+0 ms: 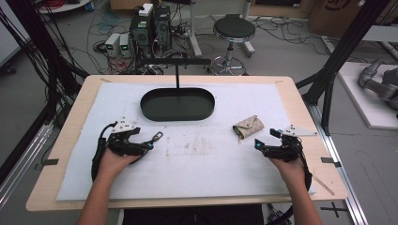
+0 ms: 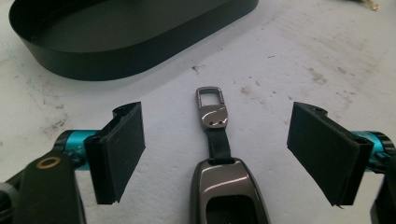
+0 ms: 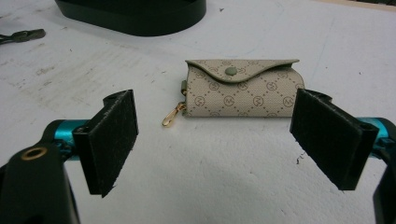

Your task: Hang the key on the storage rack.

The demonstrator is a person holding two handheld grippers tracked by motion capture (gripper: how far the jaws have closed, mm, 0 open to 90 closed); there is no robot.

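A grey metal key fob (image 2: 227, 189) with a strap and clasp (image 2: 212, 106) lies on the white mat between the wide-apart jaws of my left gripper (image 2: 215, 149), which is open and not touching it. In the high view the fob's clasp (image 1: 157, 137) pokes out just right of the left gripper (image 1: 141, 145). A beige patterned key pouch (image 3: 243, 88) with a snap flap and a gold clip (image 3: 172, 114) lies just beyond my right gripper (image 3: 215, 144), also open. The pouch (image 1: 248, 126) sits up-left of the right gripper (image 1: 263, 146).
A black oval tray (image 1: 177, 104) stands at the back middle of the white mat (image 1: 197, 154), with a thin black post rising behind it. The mat covers a wooden table (image 1: 70, 140). Beyond it are a stool, computers and cables on the floor.
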